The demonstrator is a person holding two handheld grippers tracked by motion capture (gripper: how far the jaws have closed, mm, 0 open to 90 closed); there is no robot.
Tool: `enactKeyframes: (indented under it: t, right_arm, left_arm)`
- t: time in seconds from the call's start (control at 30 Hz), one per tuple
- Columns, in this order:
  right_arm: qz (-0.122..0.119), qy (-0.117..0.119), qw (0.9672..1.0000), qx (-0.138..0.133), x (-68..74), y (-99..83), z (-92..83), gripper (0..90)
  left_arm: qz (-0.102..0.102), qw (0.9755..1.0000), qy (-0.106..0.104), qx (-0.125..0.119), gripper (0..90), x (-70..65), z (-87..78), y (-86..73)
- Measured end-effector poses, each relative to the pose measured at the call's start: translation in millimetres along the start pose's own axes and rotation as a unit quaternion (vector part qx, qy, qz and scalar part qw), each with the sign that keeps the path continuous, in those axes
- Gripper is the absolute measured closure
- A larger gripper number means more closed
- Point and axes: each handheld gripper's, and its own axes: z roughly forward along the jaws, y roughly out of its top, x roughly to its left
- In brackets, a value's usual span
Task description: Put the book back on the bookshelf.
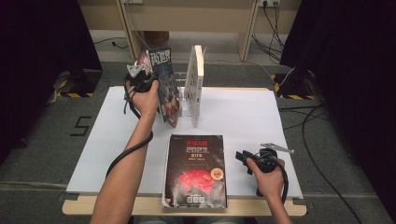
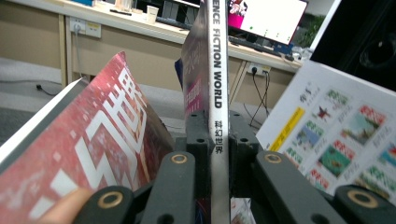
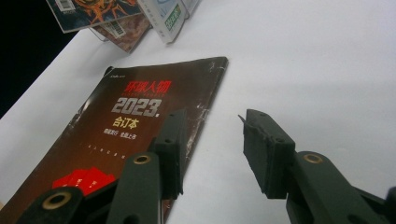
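Observation:
My left gripper (image 1: 150,83) is shut on the spine of a thin dark magazine (image 1: 166,88), holding it upright and a little tilted at the back of the white table top (image 1: 243,116). In the left gripper view the jaws (image 2: 218,140) clamp that spine (image 2: 219,79), which reads "Science Fiction World". A red-covered book (image 2: 93,149) leans on one side of it and a white book (image 2: 336,135) stands on the other. A large dark book (image 1: 196,170) lies flat at the front edge. My right gripper (image 1: 241,157) stands open just right of it, its jaws (image 3: 212,140) empty above the book's edge (image 3: 140,116).
The white book (image 1: 195,84) stands upright right of the held magazine, with the red one (image 1: 143,58) behind the left hand. Cables (image 1: 308,140) trail over the grey floor at the right. Wooden desk legs (image 1: 128,28) rise behind the table.

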Motion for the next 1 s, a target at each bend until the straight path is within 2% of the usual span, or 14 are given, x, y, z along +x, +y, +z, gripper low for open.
enactKeyframes:
  t: [0.07, 0.1, 0.2, 0.3, 0.37, 0.47, 0.53, 0.6, 0.77, 0.83, 0.9, 0.93, 1.0]
  right_arm:
    - [0.0, 0.001, 1.0, 0.0, 1.0, -0.2, -0.4, 60.2]
    - [-0.001, 0.001, 1.0, 0.001, 1.2, -0.3, -0.4, 60.2]
    - [0.0, 0.002, 1.0, 0.002, 1.9, -0.8, -0.5, 60.2]
    - [0.003, 0.004, 1.0, 0.003, 2.5, -0.3, 0.0, 60.2]
    - [0.002, 0.005, 1.0, 0.003, 3.7, 0.3, 0.2, 60.2]
    - [0.001, 0.005, 1.0, 0.005, 5.5, 0.2, 1.1, 60.1]
    - [0.003, 0.008, 0.9999, 0.008, 5.8, -0.2, 2.4, 60.1]
    - [0.003, 0.008, 0.9999, 0.01, 6.1, -0.5, 2.6, 59.9]
    - [0.006, 0.008, 0.9999, 0.013, 4.6, -0.4, 2.1, 59.6]
    - [0.008, 0.008, 0.9998, 0.014, 3.7, -0.4, 2.3, 59.5]
    - [0.01, 0.009, 0.9998, 0.017, 2.4, -0.7, 2.8, 59.5]
    - [0.013, 0.009, 0.9997, 0.018, 2.1, -0.9, 2.9, 59.5]
    - [0.014, 0.01, 0.9996, 0.021, 1.1, -1.6, 3.0, 59.4]
  left_arm:
    - [0.01, 0.9999, 0.002, 0.009, 79.9, 1.8, -5.1, -0.3]
    - [0.008, 0.9999, 0.0, 0.015, 79.1, 3.8, -8.3, -0.1]
    - [0.004, 0.9991, -0.02, 0.038, 77.0, 10.0, -17.4, 3.7]
    - [-0.015, 0.9985, -0.042, 0.033, 74.0, 15.7, -24.9, 13.8]
    - [-0.021, 0.9988, -0.037, 0.025, 70.9, 17.5, -30.3, 24.1]
    - [-0.038, 0.9979, -0.037, 0.036, 67.3, 18.0, -31.2, 36.0]
    - [-0.031, 0.9982, -0.03, 0.043, 64.7, 16.7, -30.2, 40.5]
    - [-0.042, 0.9969, -0.028, 0.06, 63.1, 16.4, -24.7, 44.2]
    - [-0.047, 0.9942, -0.003, 0.097, 62.5, 15.1, -6.5, 45.1]
    - [-0.055, 0.9929, 0.002, 0.106, 64.1, 15.4, 0.0, 44.0]
    - [-0.052, 0.9915, 0.011, 0.118, 66.8, 14.7, 5.3, 43.3]
    - [-0.052, 0.9912, 0.016, 0.121, 70.6, 14.7, 7.0, 43.1]
    - [-0.065, 0.9901, 0.019, 0.123, 79.3, 14.7, 8.4, 43.4]
